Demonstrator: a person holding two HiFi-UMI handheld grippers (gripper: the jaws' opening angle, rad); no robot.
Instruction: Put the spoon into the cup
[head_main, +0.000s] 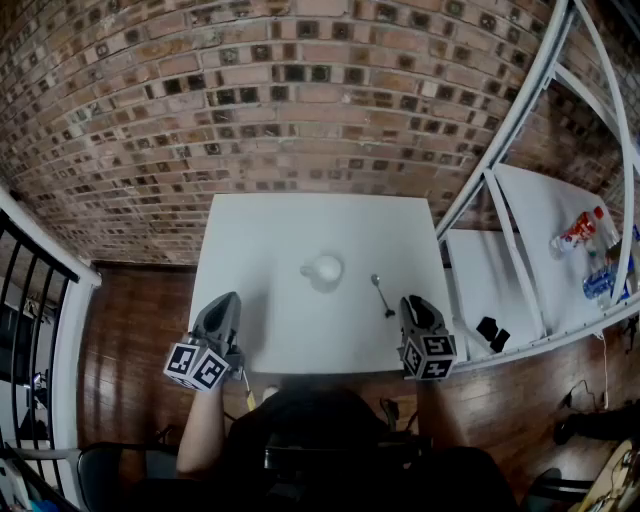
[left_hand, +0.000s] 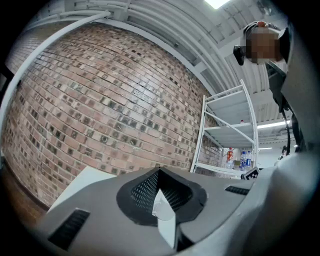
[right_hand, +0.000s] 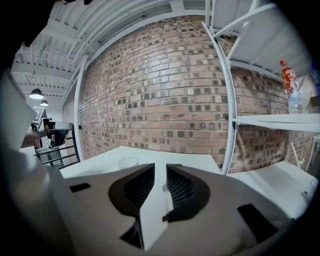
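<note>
- Head view: the cup (head_main: 324, 269) stands upright near the middle of the white bench (head_main: 260, 250). As far as this view shows, it is empty.
- The spoon (head_main: 382, 295) lies flat on the bench to the right of the cup, apart from it, with its bowl toward the wall.
- The left gripper (head_main: 226, 302) hangs over the near left edge of the bench, well apart from both things.
- The right gripper (head_main: 413, 303) is over the near right edge, just beside the spoon's handle end and not touching it.
- Left gripper view: the jaw tips of the left gripper (left_hand: 159, 171) meet, pressed together with nothing between them. It looks at the brick wall, with only a corner of the bench (left_hand: 75, 186) in sight.
- Right gripper view: the right gripper (right_hand: 160, 167) has its jaws a little spread, and a narrow gap shows the bench through it. A thin pale shape in that gap looks to be the spoon lying ahead; the pads do not press on it. The cup (right_hand: 128, 162) stands further off, to the left.
- Progress: nothing is done yet. Grasping the spoon, carrying it and dropping it into the cup all remain, and the right gripper seems best placed for that.
</note>
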